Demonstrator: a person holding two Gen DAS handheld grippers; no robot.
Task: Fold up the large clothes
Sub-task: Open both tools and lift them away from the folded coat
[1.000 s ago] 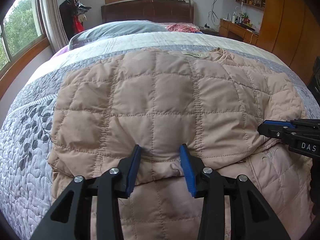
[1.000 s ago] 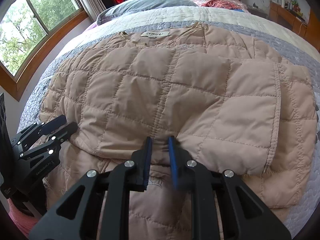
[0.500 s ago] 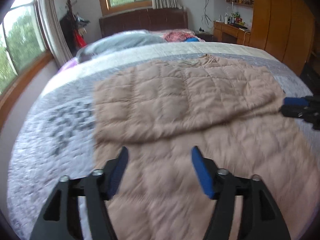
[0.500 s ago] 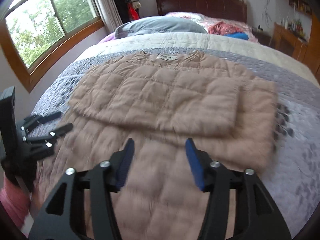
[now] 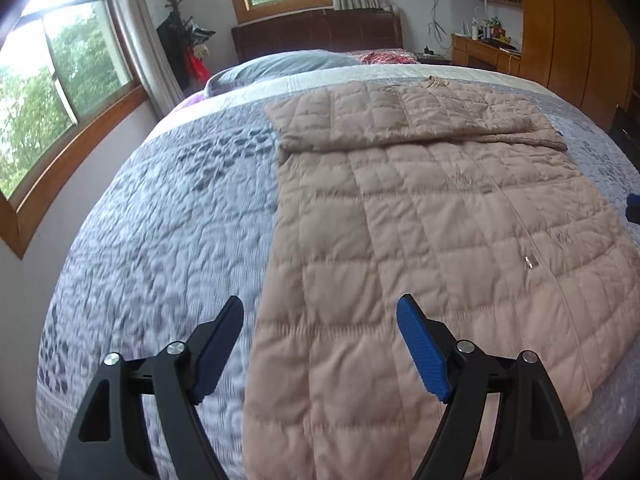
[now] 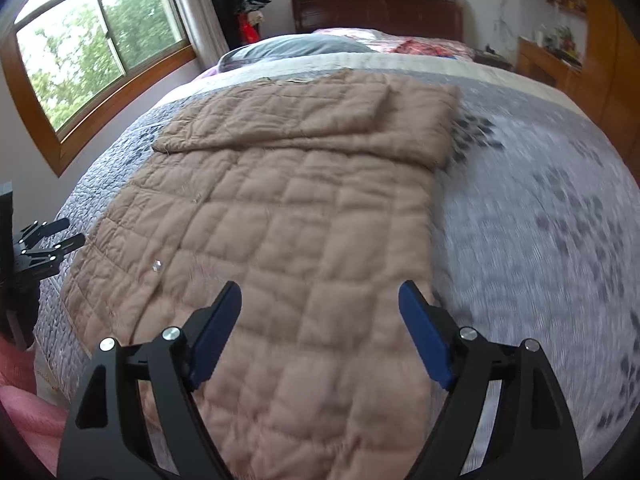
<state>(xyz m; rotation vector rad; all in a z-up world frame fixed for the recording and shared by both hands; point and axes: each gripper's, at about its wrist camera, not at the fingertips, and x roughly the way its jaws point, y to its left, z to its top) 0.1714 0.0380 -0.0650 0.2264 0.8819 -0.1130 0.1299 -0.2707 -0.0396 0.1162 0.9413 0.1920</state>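
1. Writing cannot be read anywhere; the small label at the coat's collar is too blurry.
2. Left gripper has its blue pads spread wide apart, holding nothing. It hangs above the near left edge of the puffy tan quilted coat.
3. Right gripper is spread wide too, holding nothing, above the coat's near right edge.
4. The coat lies flat on the grey quilted bedspread, its far part folded over on top.

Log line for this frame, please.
left gripper: open, empty | right gripper: open, empty | quilted jacket: flat on bed, sleeves folded across chest | bottom hem unfolded
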